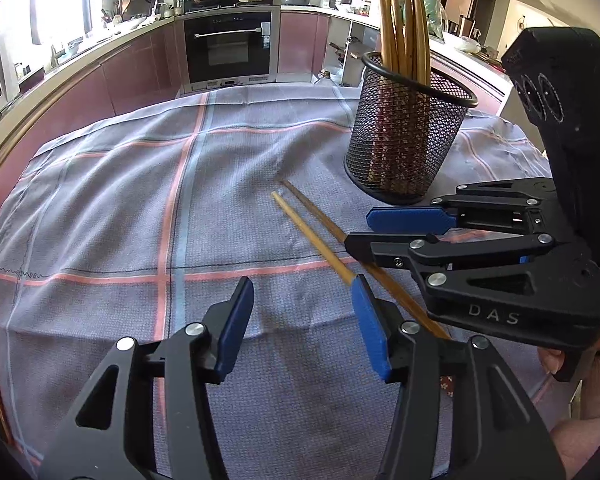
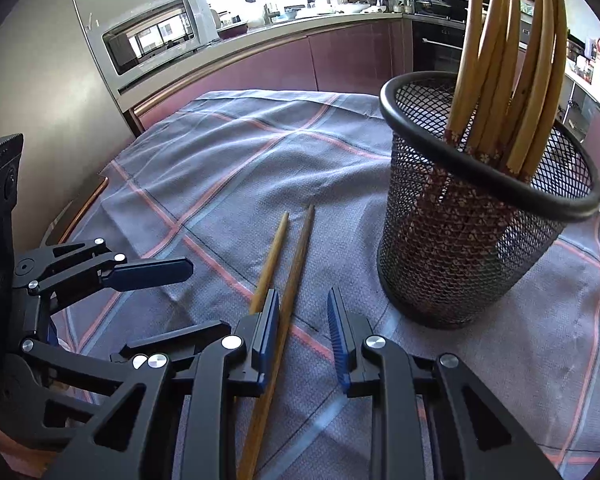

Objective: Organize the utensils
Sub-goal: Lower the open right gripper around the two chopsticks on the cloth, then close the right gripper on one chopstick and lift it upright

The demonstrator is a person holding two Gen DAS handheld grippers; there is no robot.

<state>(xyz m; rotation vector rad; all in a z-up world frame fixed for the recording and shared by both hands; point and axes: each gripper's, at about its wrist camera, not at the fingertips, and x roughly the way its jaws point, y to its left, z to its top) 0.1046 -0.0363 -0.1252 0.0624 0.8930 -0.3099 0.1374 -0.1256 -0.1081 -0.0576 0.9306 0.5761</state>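
Left wrist cam: "DAS" on right gripper [image 1: 358, 228], jaws apart over chopsticks [image 1: 320, 236]; left gripper [image 1: 302, 328] released.

Mesh holder [image 2: 480, 236] blocks right side; cloth [image 1: 140, 208] left of chopsticks [image 2: 284, 280] free for gripper approach.

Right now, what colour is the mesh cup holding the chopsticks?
Black, wire mesh cup with a solid black rim; the right wrist view shows it best.
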